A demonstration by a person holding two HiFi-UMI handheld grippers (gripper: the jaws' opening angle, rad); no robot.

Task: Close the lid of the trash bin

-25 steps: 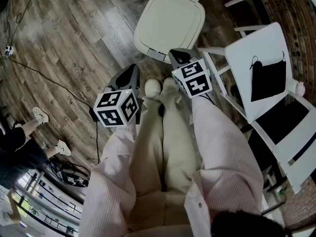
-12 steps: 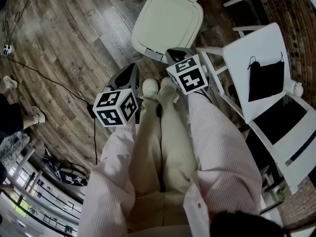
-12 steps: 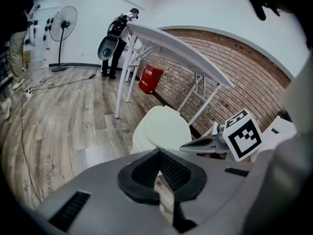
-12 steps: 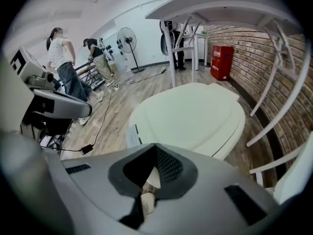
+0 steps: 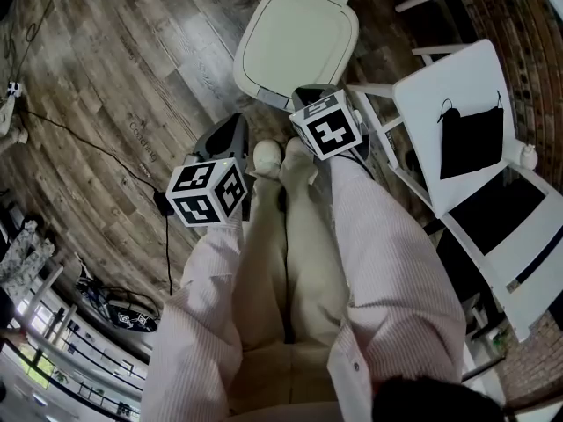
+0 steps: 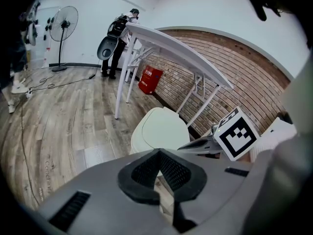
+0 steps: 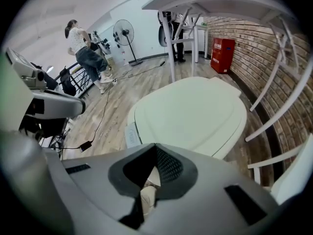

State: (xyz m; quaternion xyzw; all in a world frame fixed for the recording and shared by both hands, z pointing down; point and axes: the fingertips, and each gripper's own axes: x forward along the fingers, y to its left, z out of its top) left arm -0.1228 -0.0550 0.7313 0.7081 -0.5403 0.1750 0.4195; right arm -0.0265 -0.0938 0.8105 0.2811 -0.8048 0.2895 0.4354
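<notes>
Wood-plank floor (image 5: 106, 60) spreads below me. A brick wall (image 6: 234, 77) runs behind a white table (image 6: 176, 50). A standing fan (image 6: 64, 21) stands far off.

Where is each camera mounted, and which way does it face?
Head view: on the person's head, facing steeply down at the trash bin and floor; legs, sleeves, left gripper, right gripper show.
Left gripper view: on the left gripper, facing the bin and white table; its shut jaws show.
Right gripper view: on the right gripper, facing the bin's lid; its shut jaws show.
Shared: all three see the bin.
</notes>
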